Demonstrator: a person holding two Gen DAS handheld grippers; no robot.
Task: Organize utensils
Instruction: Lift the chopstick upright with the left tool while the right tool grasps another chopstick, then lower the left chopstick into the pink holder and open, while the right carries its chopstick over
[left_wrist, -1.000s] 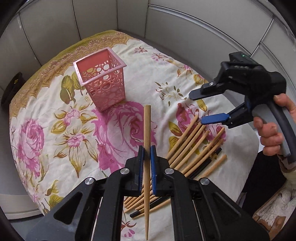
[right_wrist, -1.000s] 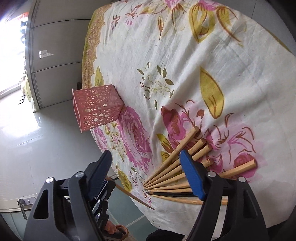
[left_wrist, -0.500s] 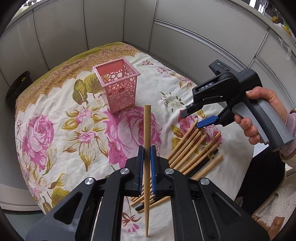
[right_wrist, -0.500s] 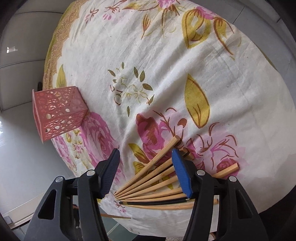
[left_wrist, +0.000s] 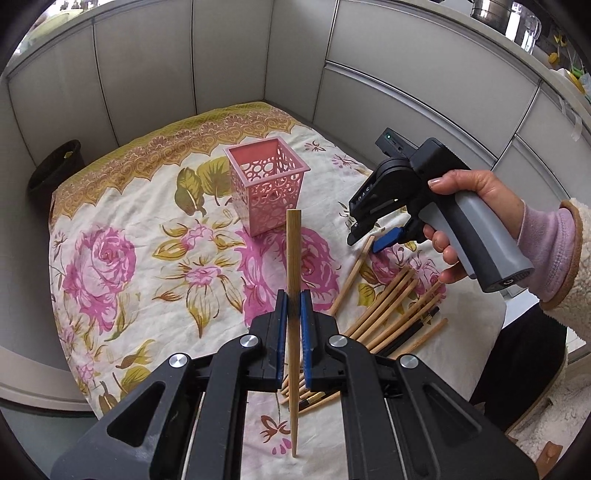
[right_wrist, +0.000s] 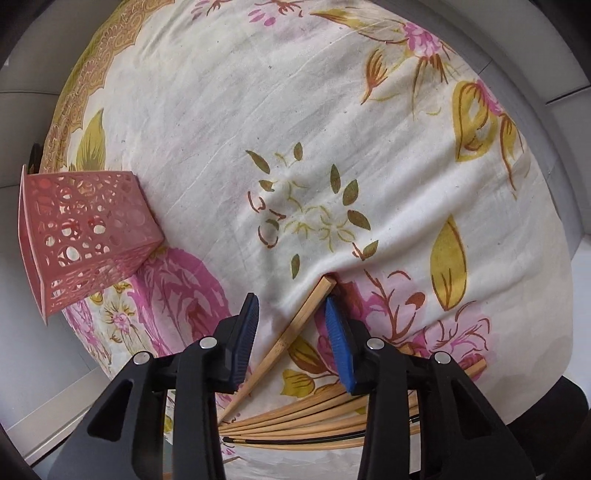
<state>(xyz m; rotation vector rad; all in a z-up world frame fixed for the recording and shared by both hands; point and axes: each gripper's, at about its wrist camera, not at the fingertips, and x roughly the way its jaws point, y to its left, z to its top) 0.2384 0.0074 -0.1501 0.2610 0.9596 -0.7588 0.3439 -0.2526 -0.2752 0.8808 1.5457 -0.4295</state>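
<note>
My left gripper (left_wrist: 290, 314) is shut on a single bamboo chopstick (left_wrist: 294, 258) and holds it above the floral cloth, pointing toward the pink perforated holder (left_wrist: 266, 184). The holder stands upright and looks empty; it also shows at the left of the right wrist view (right_wrist: 81, 236). My right gripper (right_wrist: 291, 328) is open, low over the cloth, its jaws on either side of the thick end of one loose chopstick (right_wrist: 295, 328). A pile of bamboo chopsticks with a black one (left_wrist: 395, 314) lies near the table's right edge, also seen in the right wrist view (right_wrist: 314, 424).
The table is draped in a floral cloth (left_wrist: 147, 236) and boxed in by grey panel walls (left_wrist: 229, 55). A black bin (left_wrist: 55, 173) stands beyond the left corner. The cloth's right edge (left_wrist: 476, 332) drops off next to the person's arm.
The left gripper has lifted and pulled back with its chopstick. The right gripper has dropped toward the pile and narrowed its opening around one chopstick, which now lies apart from the rest.
</note>
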